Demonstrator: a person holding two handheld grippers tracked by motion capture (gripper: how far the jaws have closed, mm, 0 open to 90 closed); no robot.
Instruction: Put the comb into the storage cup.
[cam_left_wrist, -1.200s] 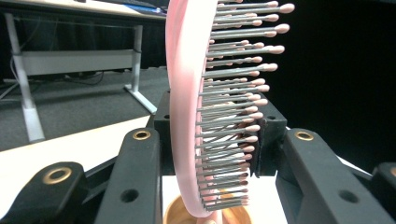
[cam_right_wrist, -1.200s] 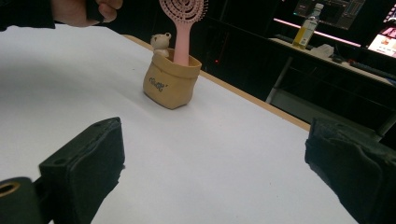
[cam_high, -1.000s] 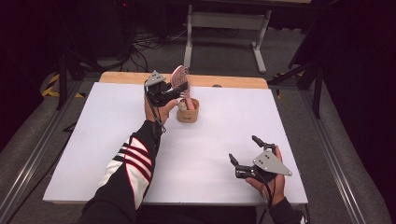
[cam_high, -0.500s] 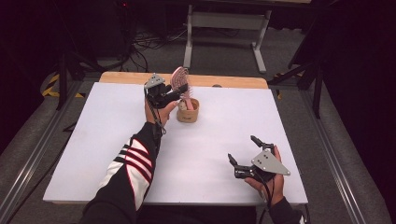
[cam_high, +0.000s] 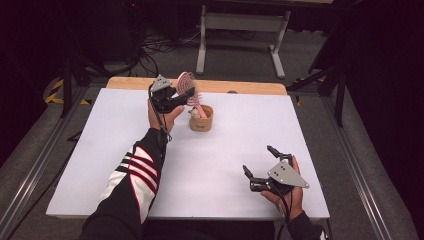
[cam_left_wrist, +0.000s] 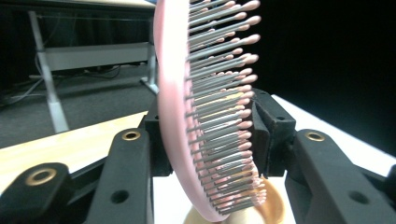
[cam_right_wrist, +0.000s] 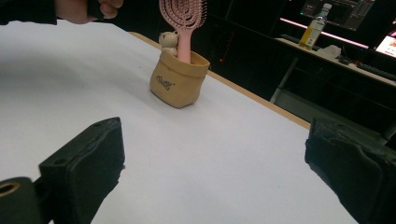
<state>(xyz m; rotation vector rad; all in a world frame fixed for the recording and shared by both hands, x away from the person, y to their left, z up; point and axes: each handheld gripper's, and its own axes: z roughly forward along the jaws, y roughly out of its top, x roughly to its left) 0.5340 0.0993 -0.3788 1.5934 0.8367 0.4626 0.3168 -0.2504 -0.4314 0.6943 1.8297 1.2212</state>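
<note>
A pink hairbrush (cam_high: 186, 82) stands handle-down in a small tan pouch (cam_high: 201, 122) at the far middle of the white table. A little bear figure (cam_high: 194, 113) sits in the pouch beside the handle. My left gripper (cam_high: 186, 95) is shut on the hairbrush head. In the left gripper view one pad presses the brush's back and the bristles (cam_left_wrist: 224, 116) meet the other pad. My right gripper (cam_high: 257, 160) rests low near the front right edge, open and holding nothing. The right gripper view looks across at the pouch (cam_right_wrist: 177, 79) and the hairbrush (cam_right_wrist: 183, 14).
The white table (cam_high: 225, 165) has a wooden strip (cam_high: 240, 86) along its far edge. A metal stand (cam_high: 240, 22) and cables lie on the floor beyond. A bottle (cam_right_wrist: 314, 25) stands on a dark desk in the background.
</note>
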